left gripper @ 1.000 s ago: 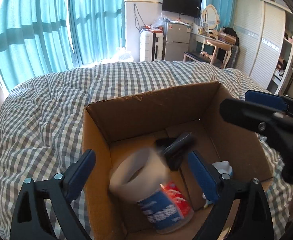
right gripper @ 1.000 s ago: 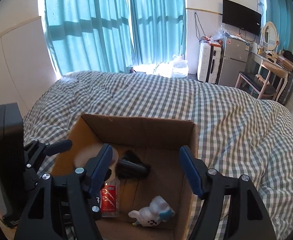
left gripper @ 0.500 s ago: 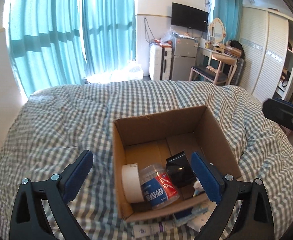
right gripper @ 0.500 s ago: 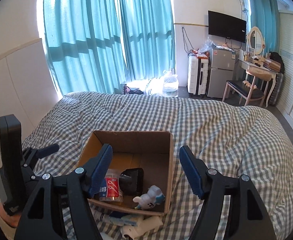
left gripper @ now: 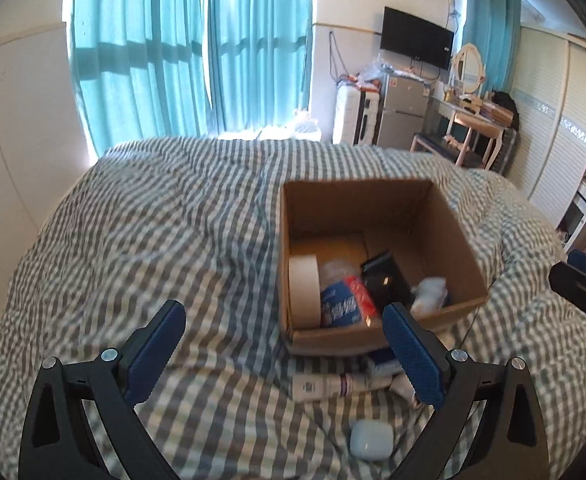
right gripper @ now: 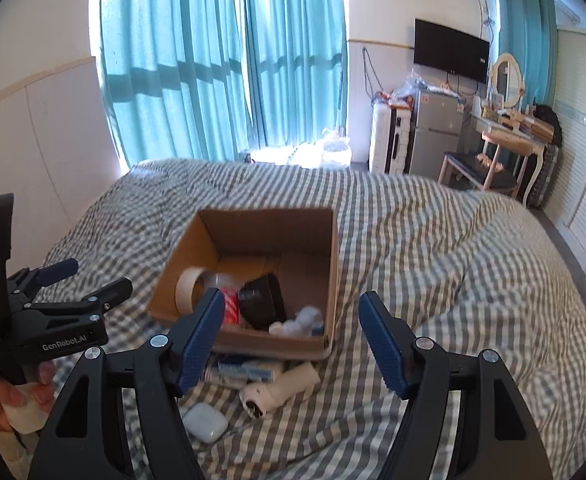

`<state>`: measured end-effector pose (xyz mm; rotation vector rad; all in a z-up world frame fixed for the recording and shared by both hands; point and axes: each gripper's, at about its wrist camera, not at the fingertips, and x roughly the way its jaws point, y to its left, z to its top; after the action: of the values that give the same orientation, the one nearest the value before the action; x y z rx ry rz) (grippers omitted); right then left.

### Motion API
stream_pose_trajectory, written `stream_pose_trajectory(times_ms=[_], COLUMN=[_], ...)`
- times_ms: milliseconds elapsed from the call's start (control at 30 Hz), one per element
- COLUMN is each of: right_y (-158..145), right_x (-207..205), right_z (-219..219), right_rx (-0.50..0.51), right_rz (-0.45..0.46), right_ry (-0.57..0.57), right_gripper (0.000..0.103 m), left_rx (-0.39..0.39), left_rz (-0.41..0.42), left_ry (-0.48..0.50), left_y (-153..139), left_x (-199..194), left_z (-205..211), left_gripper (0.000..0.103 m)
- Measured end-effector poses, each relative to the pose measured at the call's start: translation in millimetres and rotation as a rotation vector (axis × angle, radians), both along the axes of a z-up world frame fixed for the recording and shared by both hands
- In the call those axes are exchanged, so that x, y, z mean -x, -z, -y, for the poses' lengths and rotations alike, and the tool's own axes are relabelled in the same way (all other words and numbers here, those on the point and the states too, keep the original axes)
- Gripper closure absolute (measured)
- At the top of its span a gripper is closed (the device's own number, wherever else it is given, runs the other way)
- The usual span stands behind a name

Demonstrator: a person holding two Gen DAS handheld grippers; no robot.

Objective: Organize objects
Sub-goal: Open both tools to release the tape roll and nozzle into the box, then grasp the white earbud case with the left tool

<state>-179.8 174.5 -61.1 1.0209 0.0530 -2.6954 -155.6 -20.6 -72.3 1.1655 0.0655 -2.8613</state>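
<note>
While the left wrist view looks down over the bed with its grey checked cover, the left hand-held gripper has its blue pads spread wide with nothing between them. Just past it sits the open cardboard box, and inside you can spot a roll of tape leaning on the left wall, a clear jar with a blue and red label, a black gadget and a white and blue toy. A white tube lies on the cover right in front of the box, and a small white earbud case is nearer the camera. Over in the right wrist view, the right hand-held gripper is also open and empty, hanging above the near edge of the same box. A white camera-like thing and a flat printed pack lie in front of the box, the earbud case a bit closer. A hand at the lower left holds the other gripper's handle.
</note>
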Motion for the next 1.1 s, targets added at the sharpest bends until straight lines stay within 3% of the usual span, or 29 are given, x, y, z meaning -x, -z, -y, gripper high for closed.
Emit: stream_pose_trajectory(times_ms=[233, 367, 467, 600, 767, 1033, 1100], right_y=[85.2, 114.2, 122.3, 122.6, 124.4, 127.5, 126.6], right_x=[4.5, 6.8, 6.6, 6.9, 6.5, 6.4, 5.1], right_z=[-11.0, -13.7, -17.7, -21.3, -20.4, -20.5, -20.0], right_rx=[-0.002, -0.021, -0.015, -0.006, -0.006, -0.014, -0.022], right_rz=[0.166, 0.226, 0.242, 0.248, 0.254, 0.269, 0.264], right_ry=[0.025, 0.042, 0.049, 0.059, 0.059, 0.078, 0.086], right_gripper=[0.034, 0.034, 0.034, 0.034, 0.034, 0.034, 0.034], left_rx=[0.024, -0.002, -0.013, -0.024, -0.008, 0.06, 0.023], left_rz=[0.098, 0.137, 0.186, 0.191, 0.258, 0.312, 0.296], left_ry=[0.004, 0.046, 0.085, 0.152, 0.21, 0.244, 0.243], left_y=[64.0, 94.6, 114.4, 123.1, 140.4, 156.0, 151.4], left_x=[-18.9, -32.9, -37.2, -40.6, -38.3, -37.9, -41.5], left_z=[-20.3, -34.7, -45.4, -58.3, -70.1, -87.3, -81.8], left_gripper=[0.002, 0.002, 0.002, 0.003, 0.03, 0.033, 0.045])
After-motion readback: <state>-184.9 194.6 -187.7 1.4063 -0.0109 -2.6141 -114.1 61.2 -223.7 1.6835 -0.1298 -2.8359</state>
